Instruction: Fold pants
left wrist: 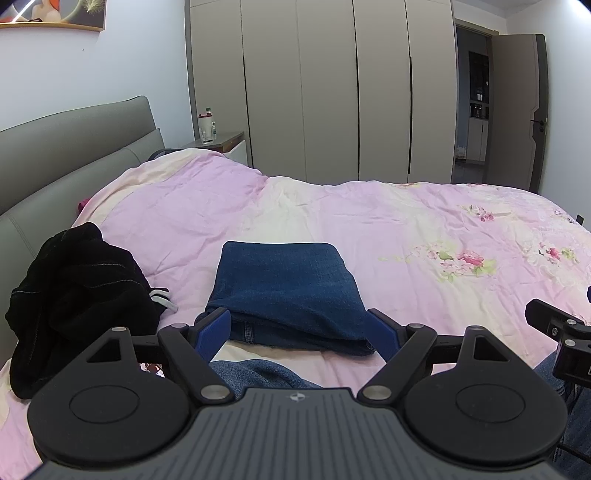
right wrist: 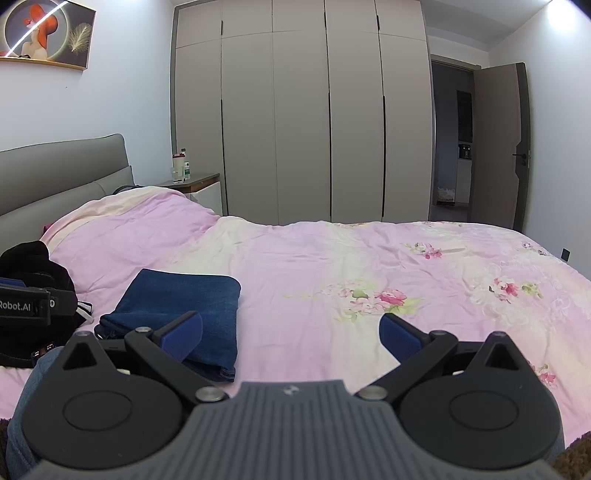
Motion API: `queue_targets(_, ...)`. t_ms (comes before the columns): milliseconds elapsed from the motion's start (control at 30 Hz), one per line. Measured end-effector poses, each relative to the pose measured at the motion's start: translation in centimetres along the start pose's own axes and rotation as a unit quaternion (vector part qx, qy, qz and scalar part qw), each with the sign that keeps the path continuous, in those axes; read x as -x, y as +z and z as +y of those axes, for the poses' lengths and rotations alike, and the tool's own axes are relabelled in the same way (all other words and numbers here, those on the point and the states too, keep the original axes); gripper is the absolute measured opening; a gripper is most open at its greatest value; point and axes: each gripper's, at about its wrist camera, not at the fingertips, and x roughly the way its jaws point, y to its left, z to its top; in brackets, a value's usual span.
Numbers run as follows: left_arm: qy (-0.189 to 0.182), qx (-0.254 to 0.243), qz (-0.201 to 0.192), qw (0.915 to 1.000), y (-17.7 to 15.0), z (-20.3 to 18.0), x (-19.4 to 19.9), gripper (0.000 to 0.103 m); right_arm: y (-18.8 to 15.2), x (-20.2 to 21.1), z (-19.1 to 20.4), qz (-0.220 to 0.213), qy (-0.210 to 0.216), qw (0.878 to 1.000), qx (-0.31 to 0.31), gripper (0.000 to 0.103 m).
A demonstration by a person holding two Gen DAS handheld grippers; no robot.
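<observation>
Folded dark-blue denim pants (left wrist: 284, 291) sit between our left gripper's (left wrist: 299, 326) spread fingers; only our right gripper (right wrist: 291, 332), released, shows the pink floral quilt's (right wrist: 369, 258) bare stretch before grey wardrobe doors (right wrist: 303, 122).

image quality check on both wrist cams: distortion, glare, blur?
Left wrist view: strong fisheye bowing of the wardrobe, dark vignette corners, folded jeans sharp, no motion blur. Right wrist view: same bowing, a bright glare streak across the wall picture, blown highlight top right, even soft light on the duvet.
</observation>
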Motion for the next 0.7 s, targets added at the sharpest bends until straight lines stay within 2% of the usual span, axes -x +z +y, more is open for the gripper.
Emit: queue_targets(700,0.002,-0.006,-0.011,0.9999,-0.03,-0.27,0.42,0.096,-0.15,0.07,-0.16,0.000,0.003,1.000,-0.001,0.098)
